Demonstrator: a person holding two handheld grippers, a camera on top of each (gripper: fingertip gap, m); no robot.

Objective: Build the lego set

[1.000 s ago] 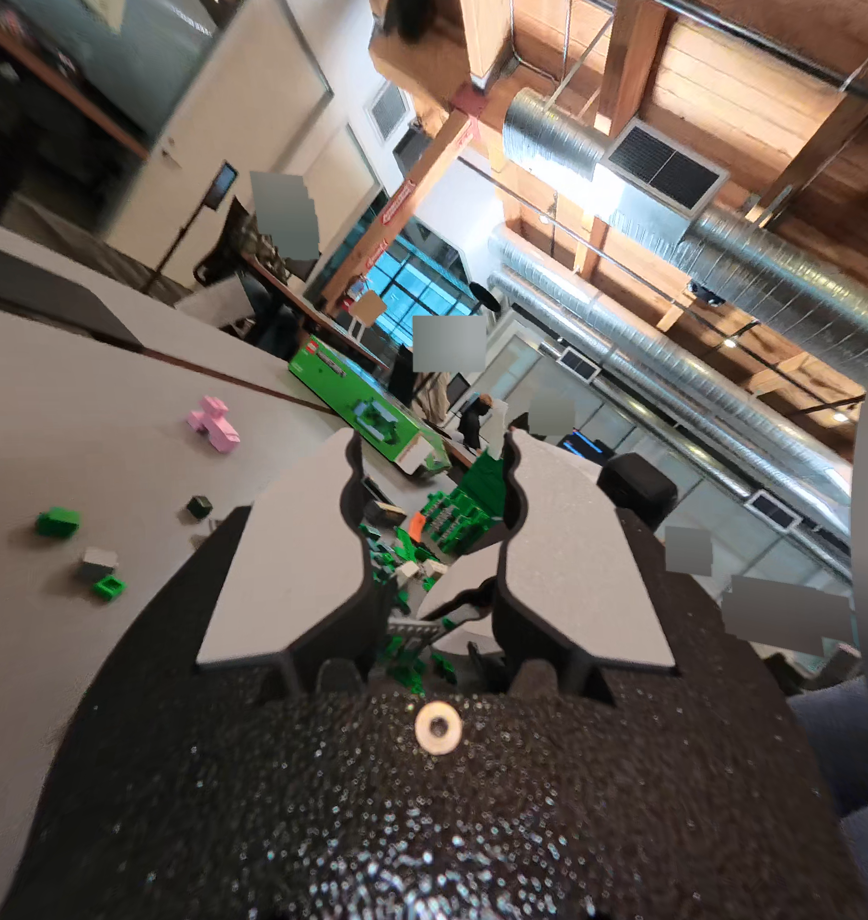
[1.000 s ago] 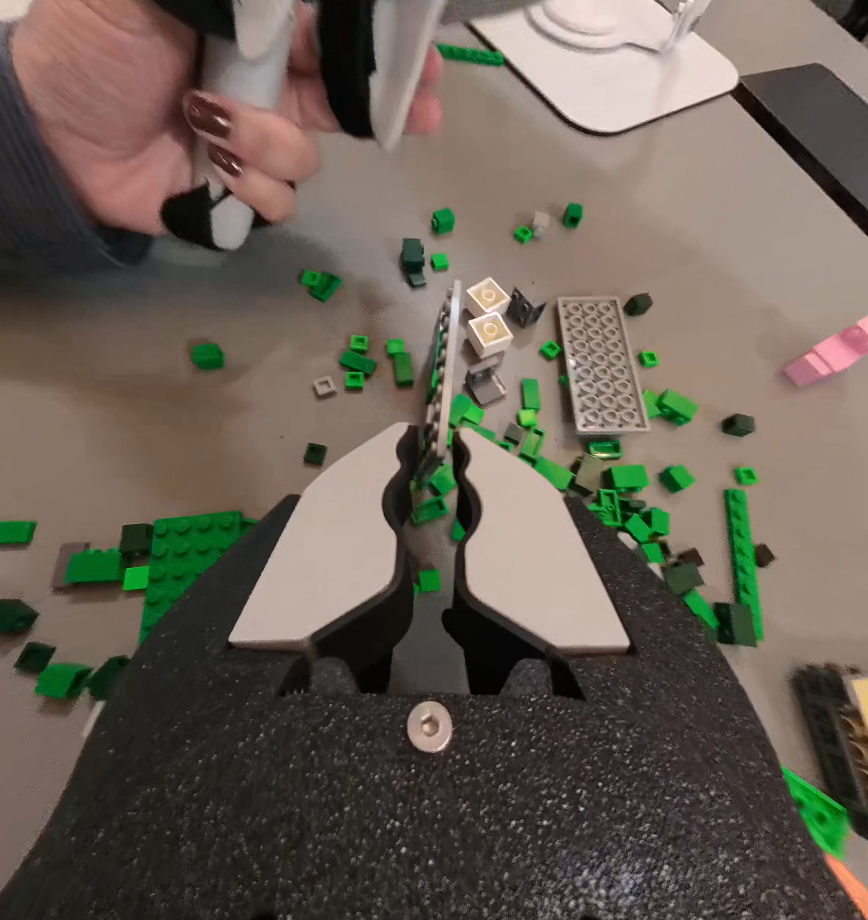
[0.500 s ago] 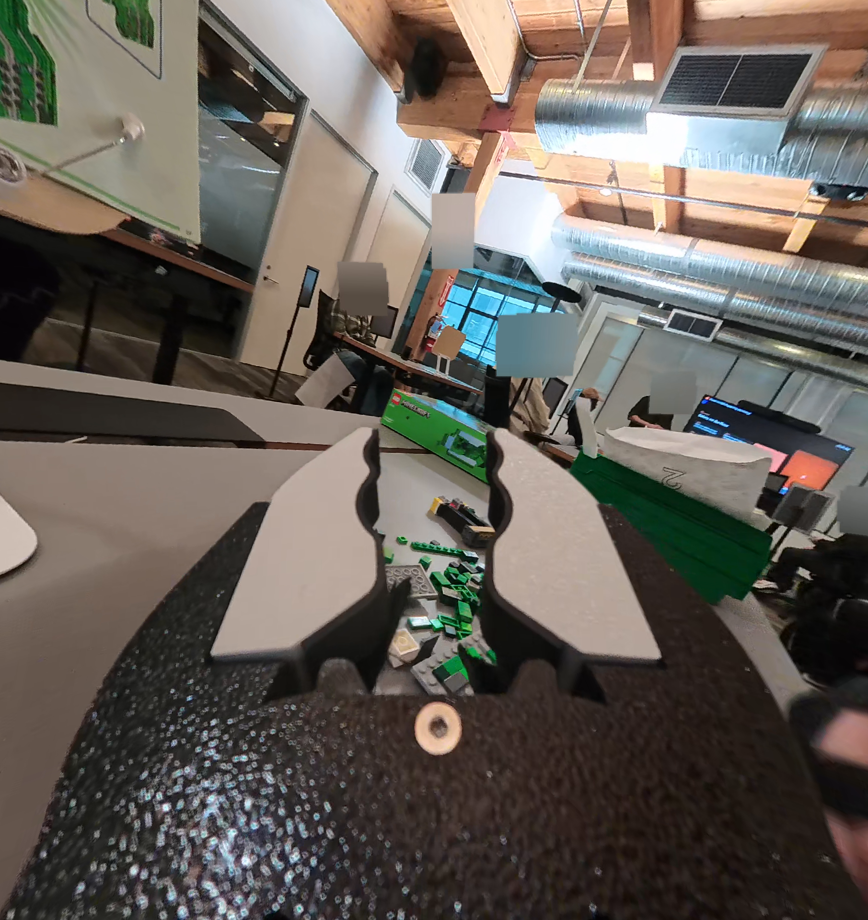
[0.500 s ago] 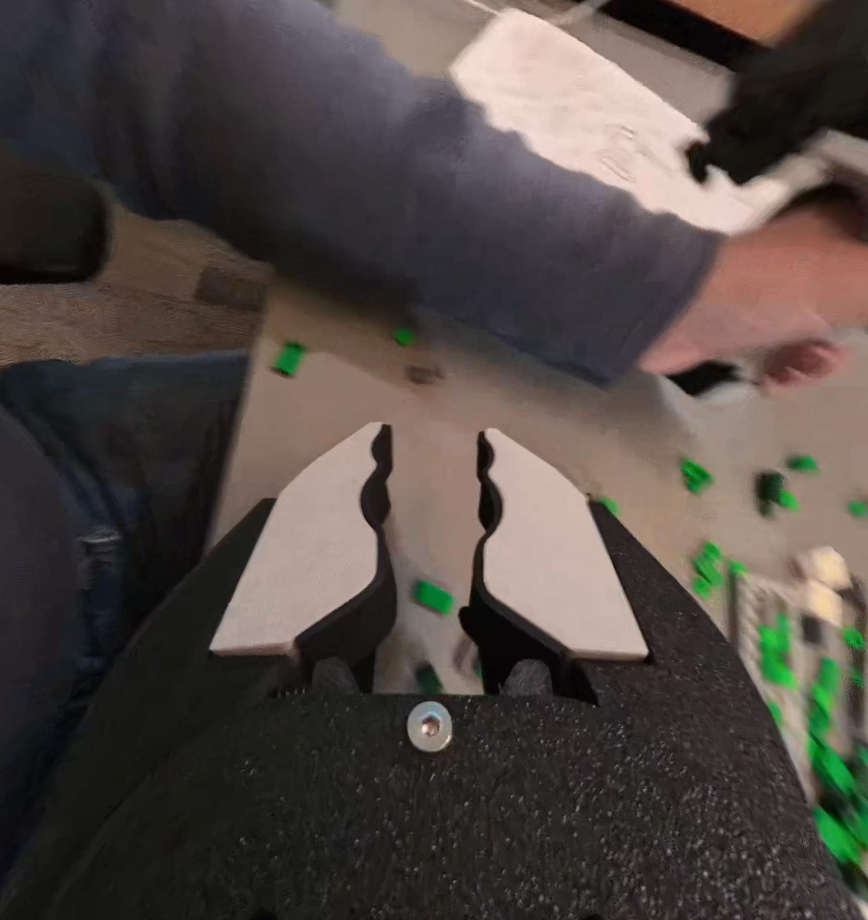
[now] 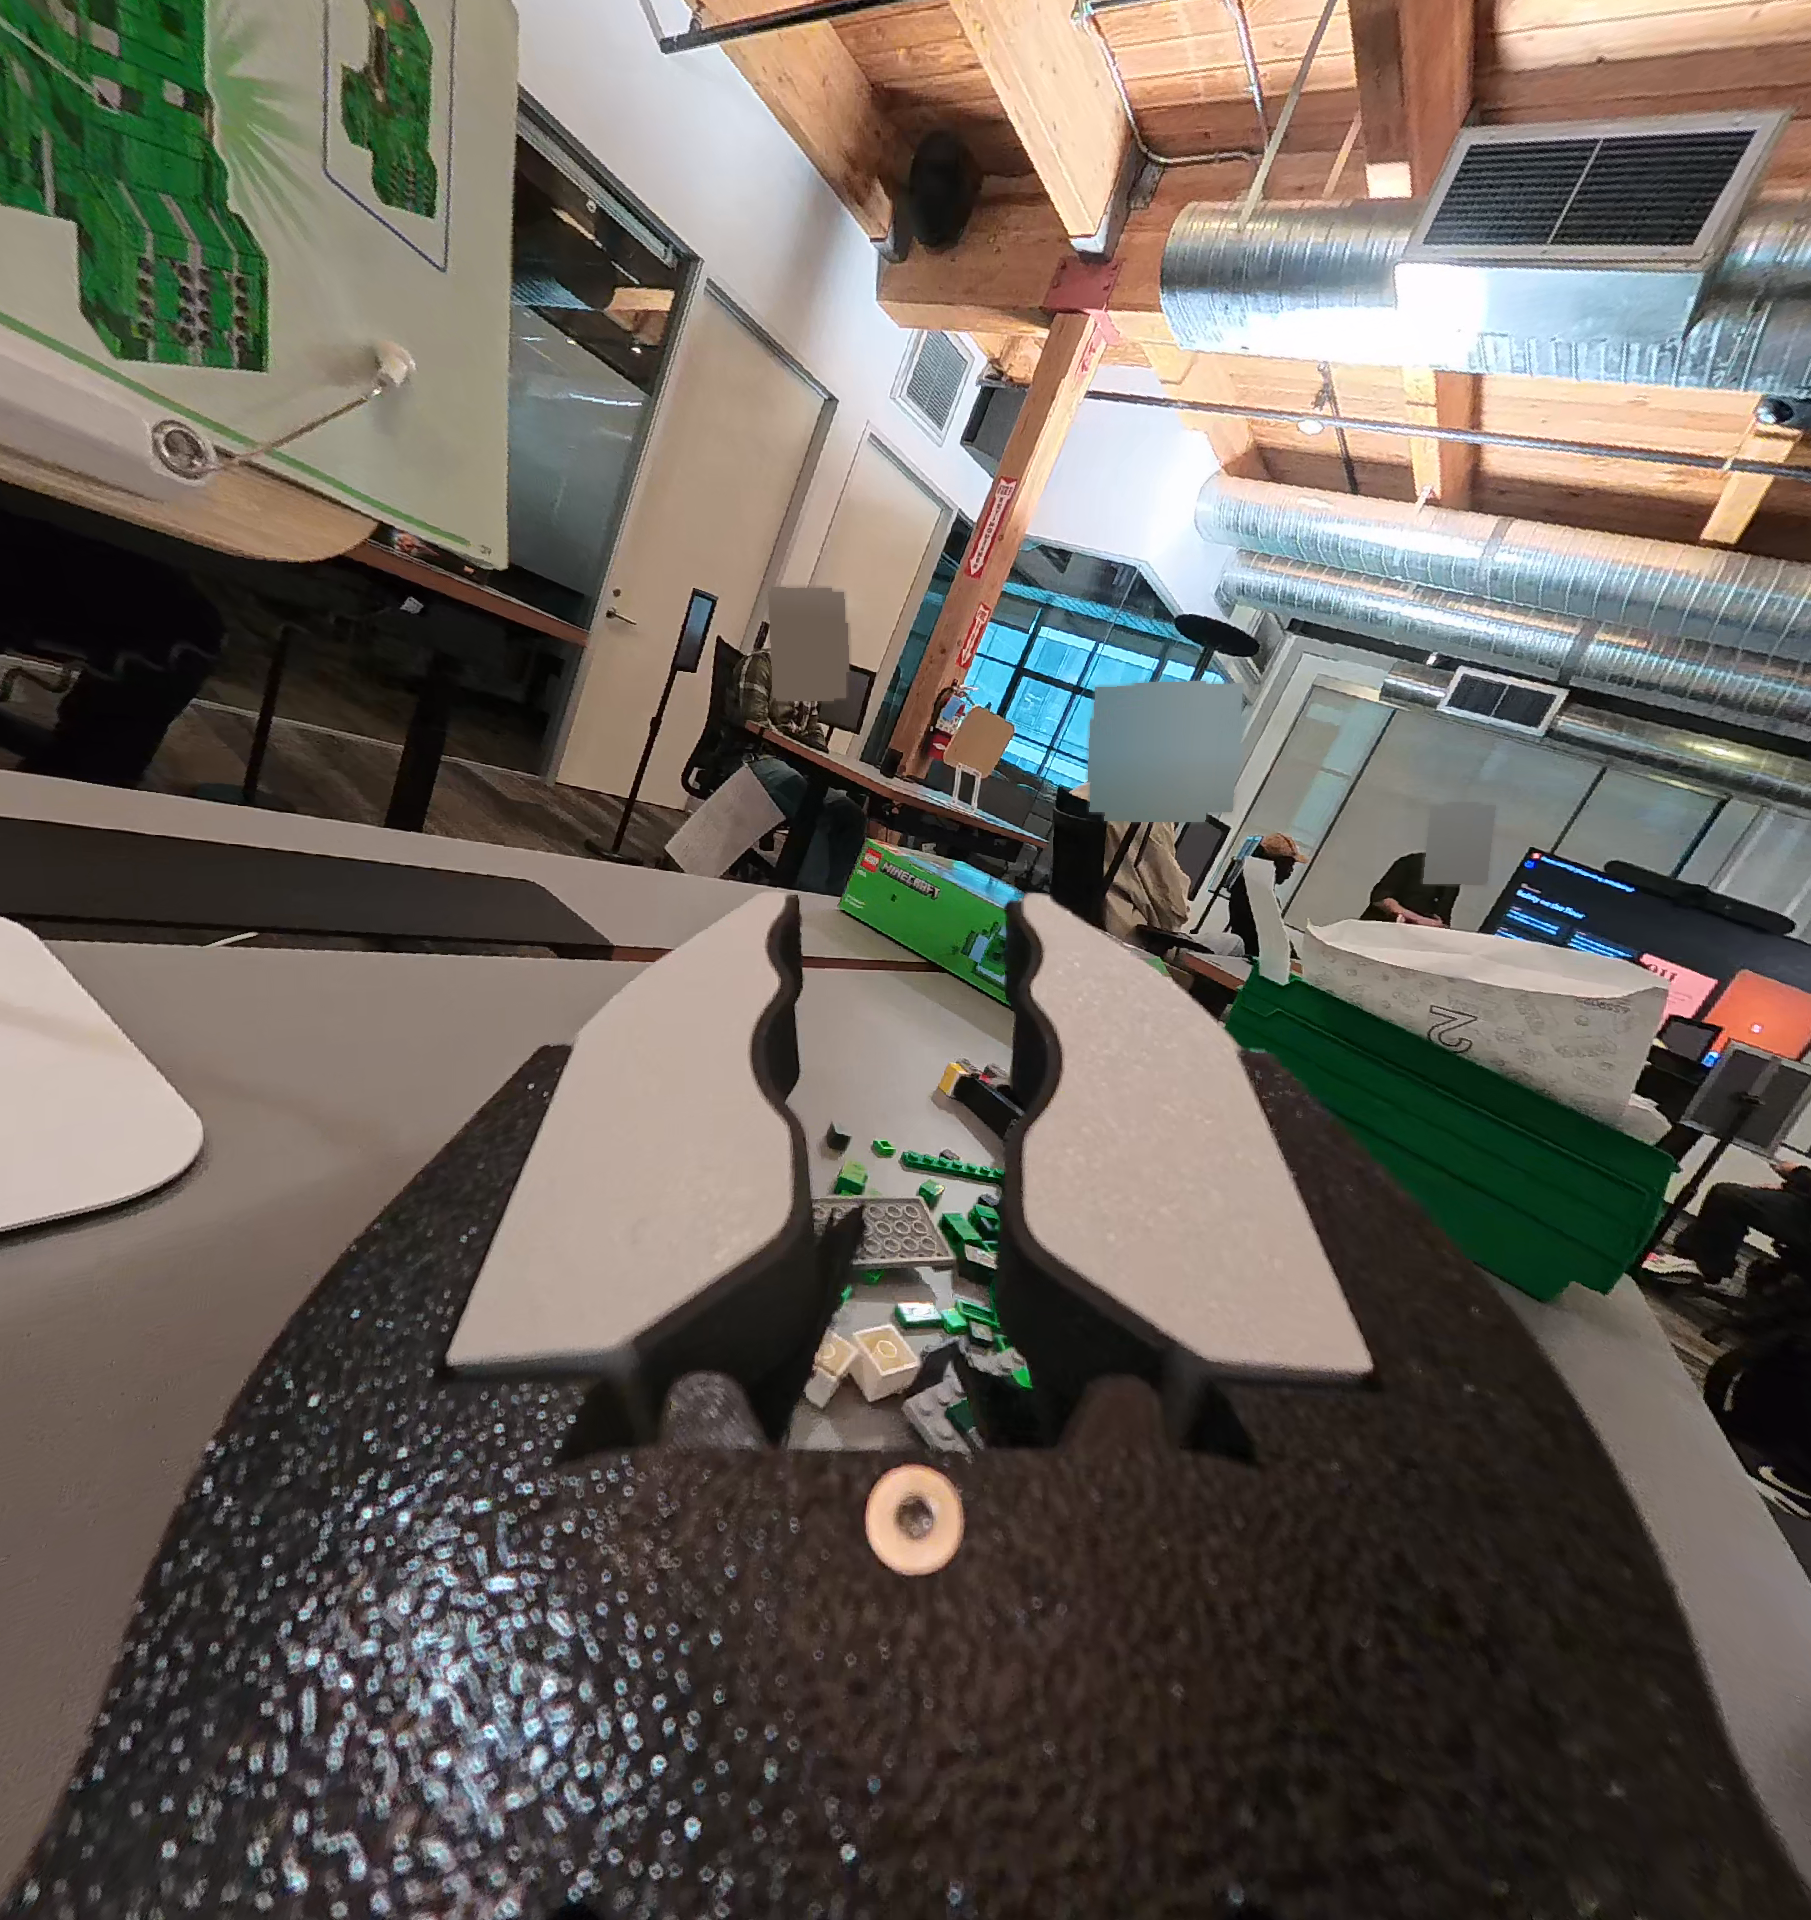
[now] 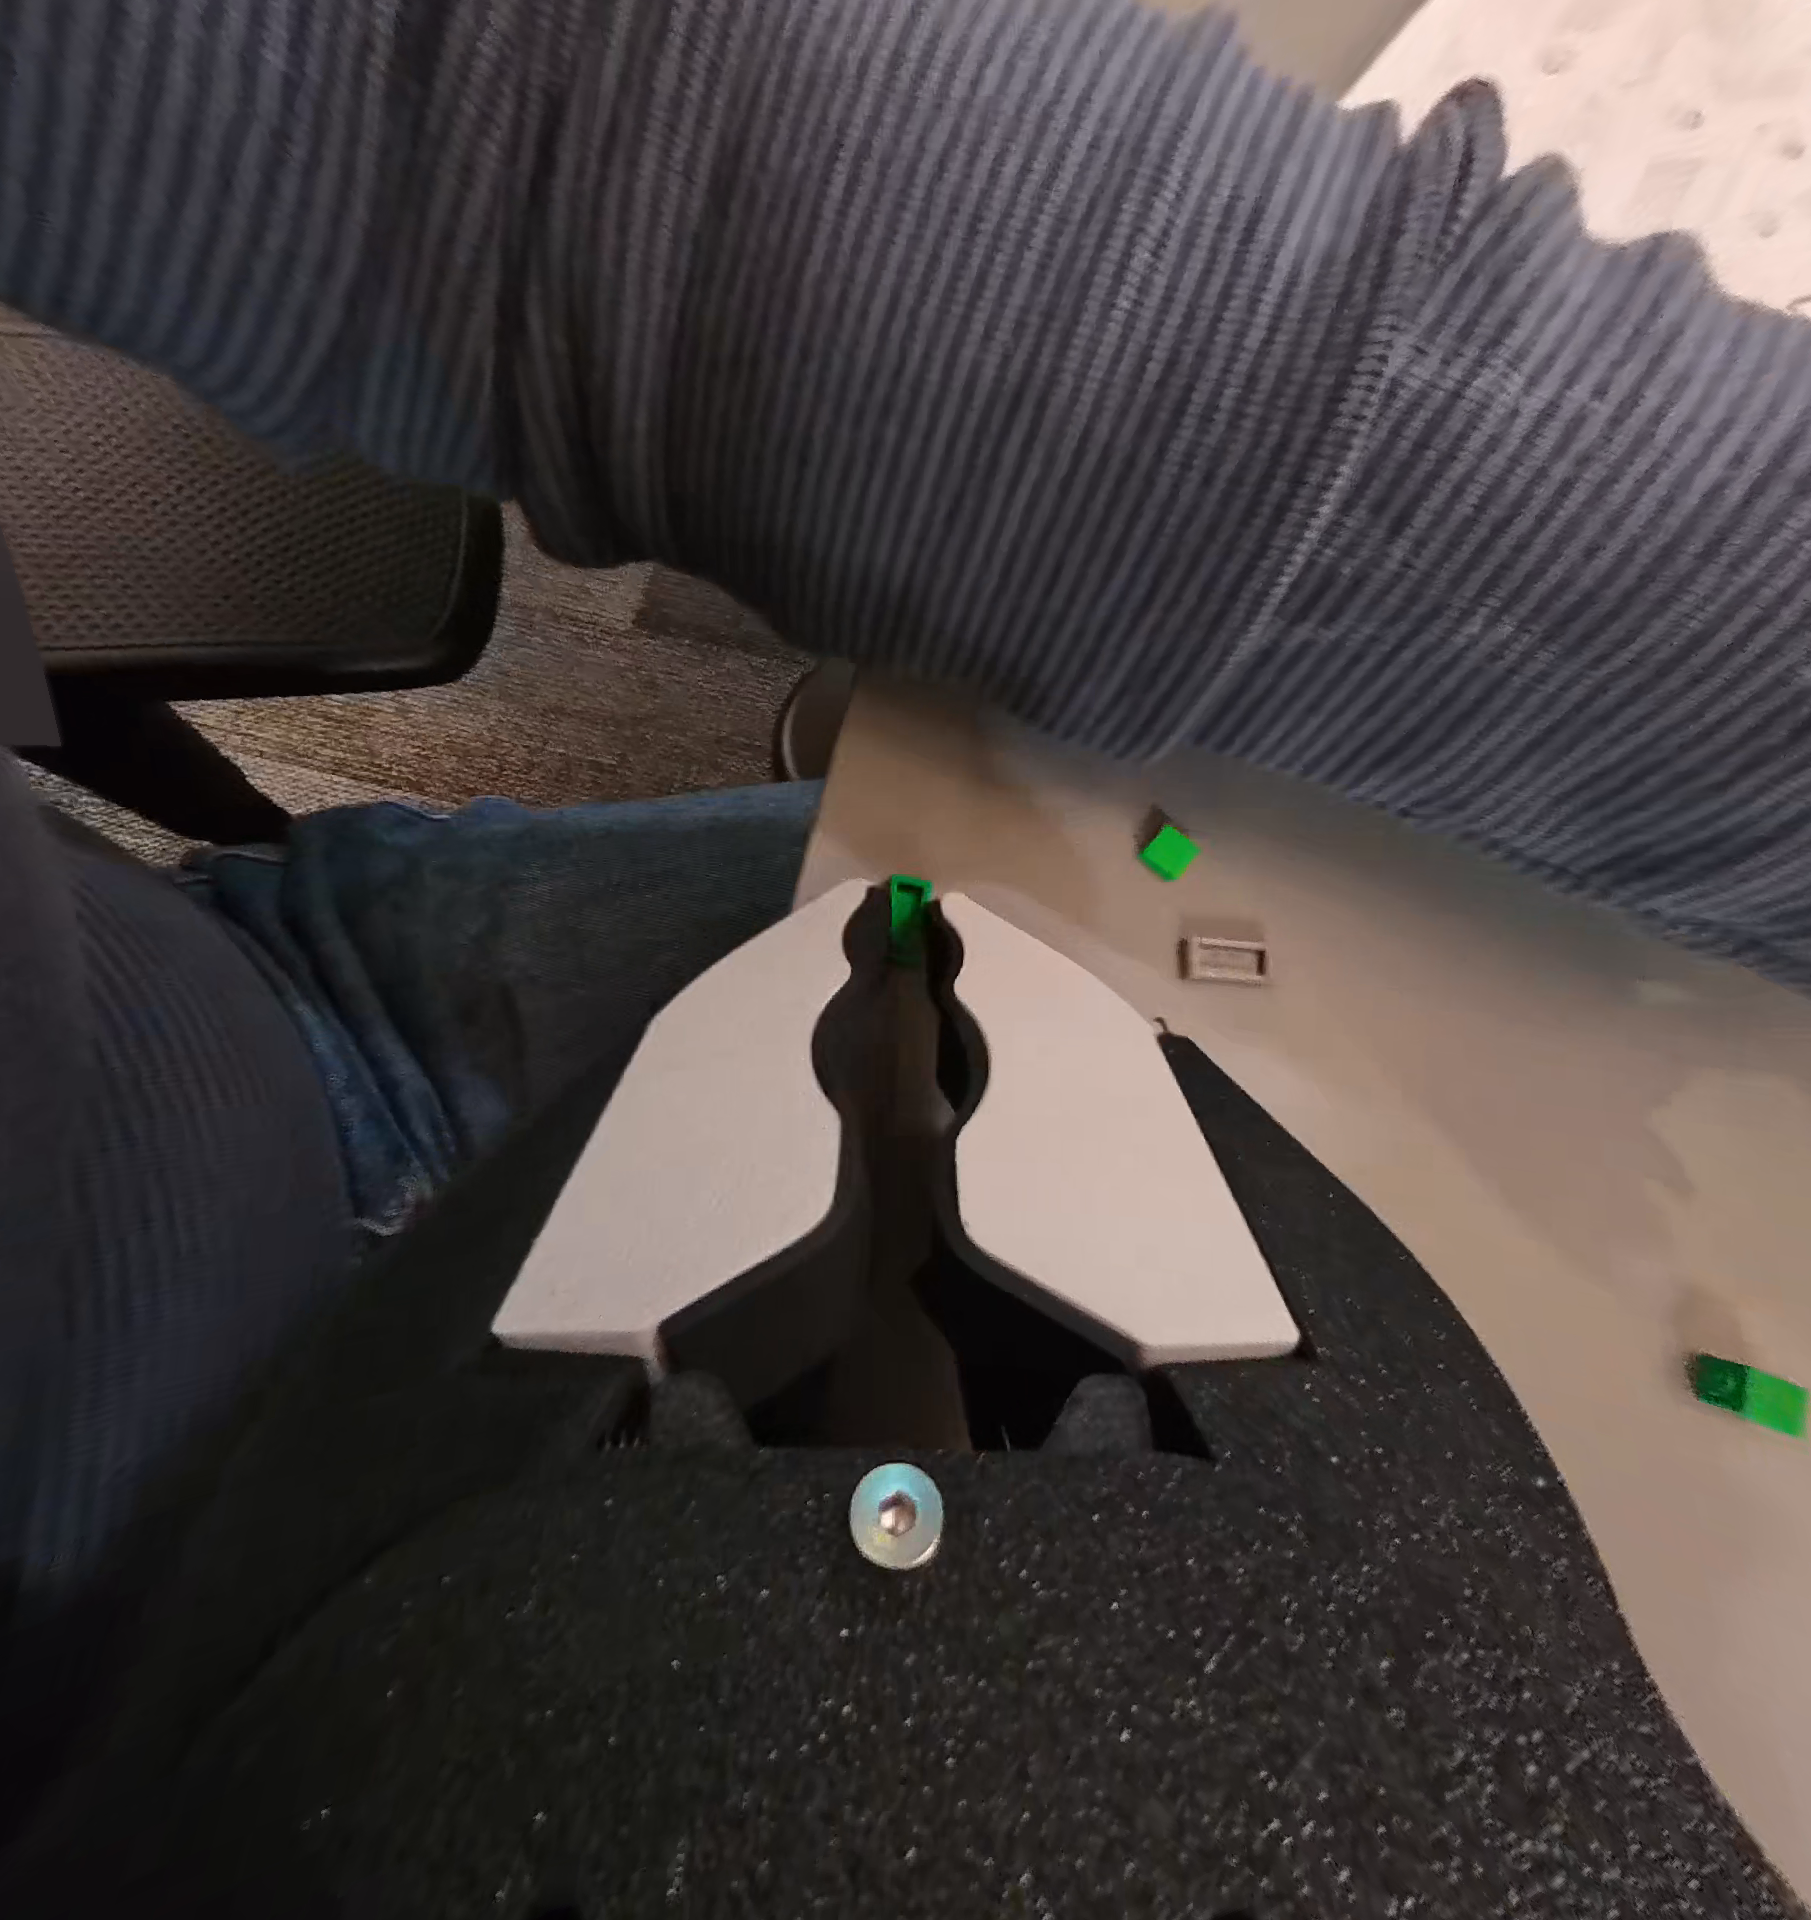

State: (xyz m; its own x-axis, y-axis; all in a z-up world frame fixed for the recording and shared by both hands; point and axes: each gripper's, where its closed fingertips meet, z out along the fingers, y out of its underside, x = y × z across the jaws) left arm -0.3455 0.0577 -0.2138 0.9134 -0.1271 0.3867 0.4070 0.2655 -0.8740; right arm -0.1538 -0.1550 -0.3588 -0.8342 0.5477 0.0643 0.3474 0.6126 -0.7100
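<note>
My right gripper (image 6: 906, 914) is shut on a small bright green lego piece (image 6: 907, 916), pinched at the fingertips near the table's near edge. My left gripper (image 5: 903, 940) is open and empty, held above the grey table (image 5: 381, 1049). Between its fingers lie loose pieces: a grey studded plate (image 5: 896, 1231), two white square bricks (image 5: 870, 1363), a long green strip (image 5: 948, 1164) and several small green bits. A loose green brick (image 6: 1169, 852), a grey tile (image 6: 1223, 958) and a green plate (image 6: 1748, 1392) lie on the table in the right wrist view.
A person's blue ribbed sleeve (image 6: 984, 364) crosses above the right gripper; a jeans-clad leg (image 6: 444, 935) and a chair arm (image 6: 226, 582) are to its left. A green lego box (image 5: 932, 914), a stack of green plates (image 5: 1452, 1153) with a paper bag (image 5: 1483, 997), and a white stand base (image 5: 39, 1091) sit around. The left gripper's tips are roughly 30 centimetres from the right gripper's.
My right gripper has swung away from the brick pile to the table's near edge, let go of the upright grey plate, and closed on a small green piece. The left gripper has levelled out, still open.
</note>
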